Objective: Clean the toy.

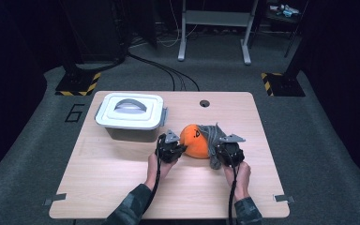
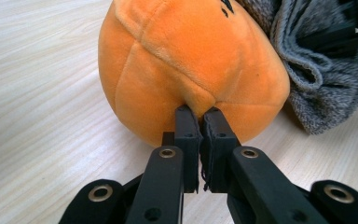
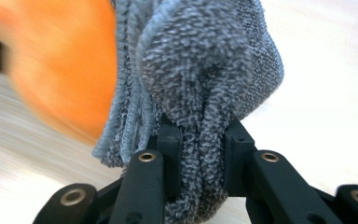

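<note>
Grey carpet and dark curtains surround a pale wooden table [image 1: 122, 187], on which the work is laid out. An orange plush pumpkin [image 1: 194, 141] is seen between the two claws, with a grey knitted cloth [image 1: 211, 136] draped against its right side.

The left gripper [image 1: 183, 148] is placed at the pumpkin's left flank; in the left gripper view the jaws of the left gripper [image 2: 199, 115] are nearly closed and a small fold of the orange plush [image 2: 186, 60] is pinched between them, just ahead of the tips. The pumpkin is rounded, so no clear long axis can be told; its dark face marks are turned upward and away from the person.

The right gripper [image 1: 221, 151] is set at the cloth's near edge. In the right gripper view a thick bunch of the grey knit [image 3: 205, 70] is clamped in the right gripper [image 3: 200, 133], and the cloth is drawn up ahead of the jaws, the pumpkin blurred to their left.

Beyond and left of the left gripper, a grey storage box [image 1: 131, 132] is stood with its white lid [image 1: 105, 110] shut; its contents cannot be told.
</note>
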